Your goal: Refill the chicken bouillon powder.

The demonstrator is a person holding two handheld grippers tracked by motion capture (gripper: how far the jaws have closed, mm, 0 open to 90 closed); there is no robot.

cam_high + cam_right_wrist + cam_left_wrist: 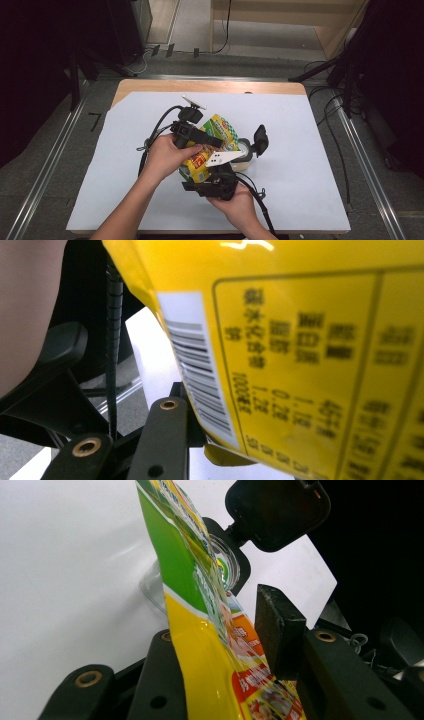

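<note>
A yellow and green snack bag (223, 129) hangs over the middle of the table between both grippers. My left gripper (216, 143) comes in from the left and is shut on it. In the left gripper view the bag (200, 645) stands on edge between the jaws, and both pads (277, 630) touch it. My right gripper (204, 172) reaches up from below at the bag's yellow lower end. In the right gripper view the printed back of the bag (300, 350) lies against one finger (165, 435) and hides the other.
A clear round container (243, 151) with a black hinged lid (260, 140) standing open sits on the sheet just right of the bag. A white sheet (300, 125) covers the wooden table (150, 85). Cables trail from both grippers toward the near edge.
</note>
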